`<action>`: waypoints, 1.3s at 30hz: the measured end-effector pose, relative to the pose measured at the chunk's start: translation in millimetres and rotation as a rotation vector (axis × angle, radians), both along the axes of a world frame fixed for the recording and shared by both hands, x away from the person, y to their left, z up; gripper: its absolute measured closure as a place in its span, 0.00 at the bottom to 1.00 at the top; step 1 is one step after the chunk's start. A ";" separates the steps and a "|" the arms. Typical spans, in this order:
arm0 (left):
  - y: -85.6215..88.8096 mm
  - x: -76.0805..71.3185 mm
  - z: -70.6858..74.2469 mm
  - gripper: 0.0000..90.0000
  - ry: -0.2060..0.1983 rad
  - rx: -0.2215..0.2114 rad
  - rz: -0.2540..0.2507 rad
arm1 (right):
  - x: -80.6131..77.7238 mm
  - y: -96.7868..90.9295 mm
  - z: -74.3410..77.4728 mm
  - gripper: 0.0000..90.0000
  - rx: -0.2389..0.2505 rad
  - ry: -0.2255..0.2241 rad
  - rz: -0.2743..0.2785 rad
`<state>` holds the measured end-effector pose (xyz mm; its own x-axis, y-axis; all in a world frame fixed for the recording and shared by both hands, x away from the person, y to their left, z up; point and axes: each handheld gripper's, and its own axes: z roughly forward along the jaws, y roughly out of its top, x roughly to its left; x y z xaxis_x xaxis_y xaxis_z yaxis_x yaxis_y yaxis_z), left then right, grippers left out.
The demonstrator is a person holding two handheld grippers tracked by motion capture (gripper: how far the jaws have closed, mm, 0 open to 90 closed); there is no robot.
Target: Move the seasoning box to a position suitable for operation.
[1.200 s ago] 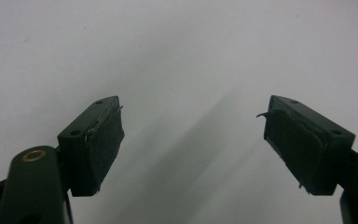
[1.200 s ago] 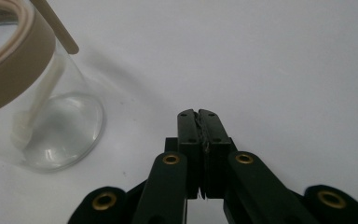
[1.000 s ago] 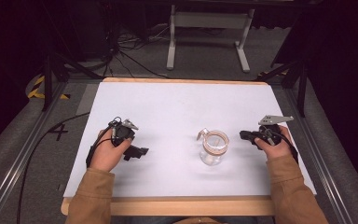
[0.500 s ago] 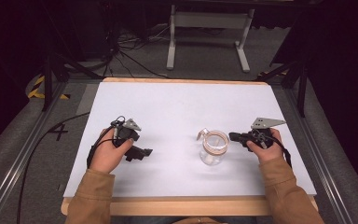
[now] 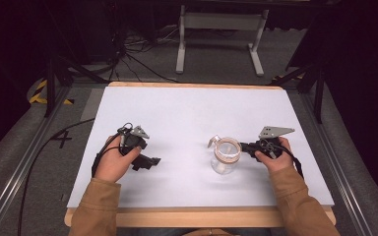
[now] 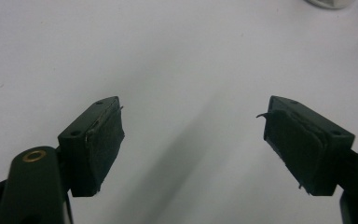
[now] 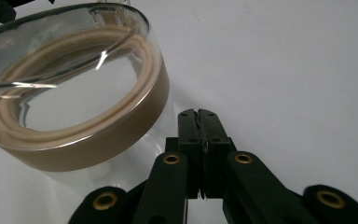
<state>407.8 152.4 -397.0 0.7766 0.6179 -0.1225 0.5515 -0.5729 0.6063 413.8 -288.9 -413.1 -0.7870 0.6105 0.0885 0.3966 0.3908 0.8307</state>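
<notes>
In the right gripper view the two black fingers [image 7: 199,128] are pressed flat together with nothing between them, having just finished closing, and their tips sit just beside the lower wall of a clear glass jar [image 7: 74,102] with a tan band around its rim. From above, the right gripper [image 5: 246,146] lies nearly level, pointing leftward at the jar [image 5: 225,156], its grey three-cornered plate on top; the hand [image 5: 271,156] wraps its body from the right, and the brown-sleeved forearm runs back toward the near edge of the surface [image 5: 187,110]. The jar stands upright on the white surface a little right of the middle, with a small metal clasp at its far left side. In the left gripper view the fingers [image 6: 98,144] stand wide apart and released over bare white surface. The left gripper [image 5: 153,161] rests low at the left, well apart from the jar, pointing right, its hand [image 5: 115,160] curled around it.
</notes>
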 end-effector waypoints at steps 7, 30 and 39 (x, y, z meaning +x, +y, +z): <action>0.9 -0.1 0.5 0.22 0.000 0.006 0.000 | -1.0 3.2 0.3 1.00 0.003 0.000 0.026; -1.4 4.2 0.9 0.22 -0.002 0.001 -0.002 | -5.8 1.2 -0.8 1.00 -0.001 0.043 0.024; -13.0 11.0 2.4 0.22 0.004 0.002 -0.039 | -14.5 -0.1 -4.5 1.00 -0.007 0.080 0.036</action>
<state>418.8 139.4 -394.6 0.7999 0.5871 -0.1244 0.5309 -0.5956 0.6029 399.3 -289.1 -417.7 -0.7992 0.5826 0.1479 0.4471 0.4116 0.7942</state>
